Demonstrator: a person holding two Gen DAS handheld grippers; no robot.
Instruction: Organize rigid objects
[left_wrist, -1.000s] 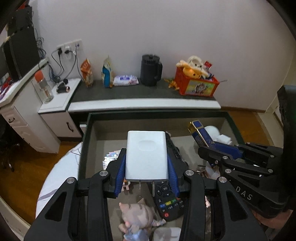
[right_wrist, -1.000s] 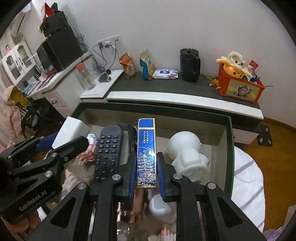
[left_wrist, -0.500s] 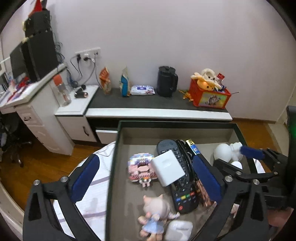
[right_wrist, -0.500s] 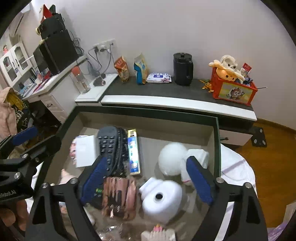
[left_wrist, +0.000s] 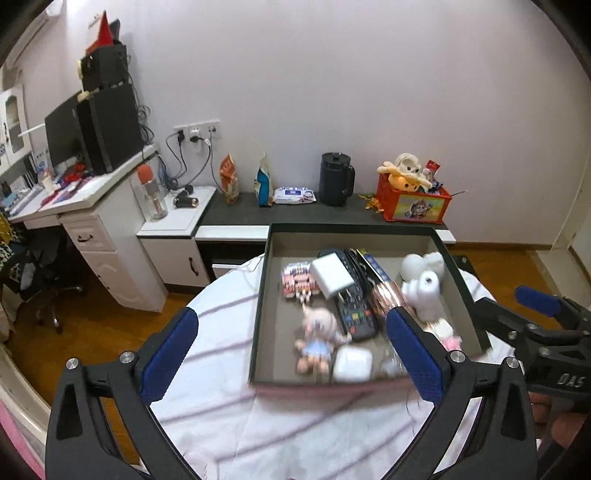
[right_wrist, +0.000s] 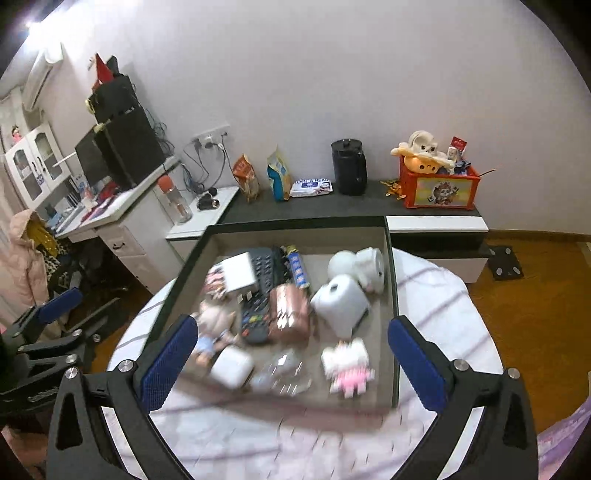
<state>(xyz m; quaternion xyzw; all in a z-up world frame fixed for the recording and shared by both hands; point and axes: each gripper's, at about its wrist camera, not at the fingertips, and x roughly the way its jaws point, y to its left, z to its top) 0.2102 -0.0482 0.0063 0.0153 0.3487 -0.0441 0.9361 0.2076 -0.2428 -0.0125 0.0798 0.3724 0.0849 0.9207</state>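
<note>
A dark, open-topped box (left_wrist: 260, 295) on the table holds several items. A white charger block (left_wrist: 332, 277) lies across a black remote (left_wrist: 354, 314), and a slim blue-and-gold box (left_wrist: 373, 264) rests beside them. My left gripper (left_wrist: 291, 317) hovers wide open above the box's near edge, holding nothing. My right gripper (right_wrist: 292, 323) is back from the box (right_wrist: 393, 295); its jaws are opening with nothing between them. The right wrist view also shows the charger (right_wrist: 240, 275) and the blue box (right_wrist: 297, 269).
Also in the box are a doll (left_wrist: 317, 339), a white earbuds case (left_wrist: 352, 363), a white figure (left_wrist: 424, 284) and a pink-and-white toy (right_wrist: 347, 365). The round table (left_wrist: 221, 369) has a striped white cloth. Behind it a low cabinet carries a black kettle (left_wrist: 336, 179) and a red crate (left_wrist: 413, 201).
Both grippers opened, letting go of the white charger and the blue box, which now lie in the box. Both hands then drew back and upward, so the box looks smaller.
</note>
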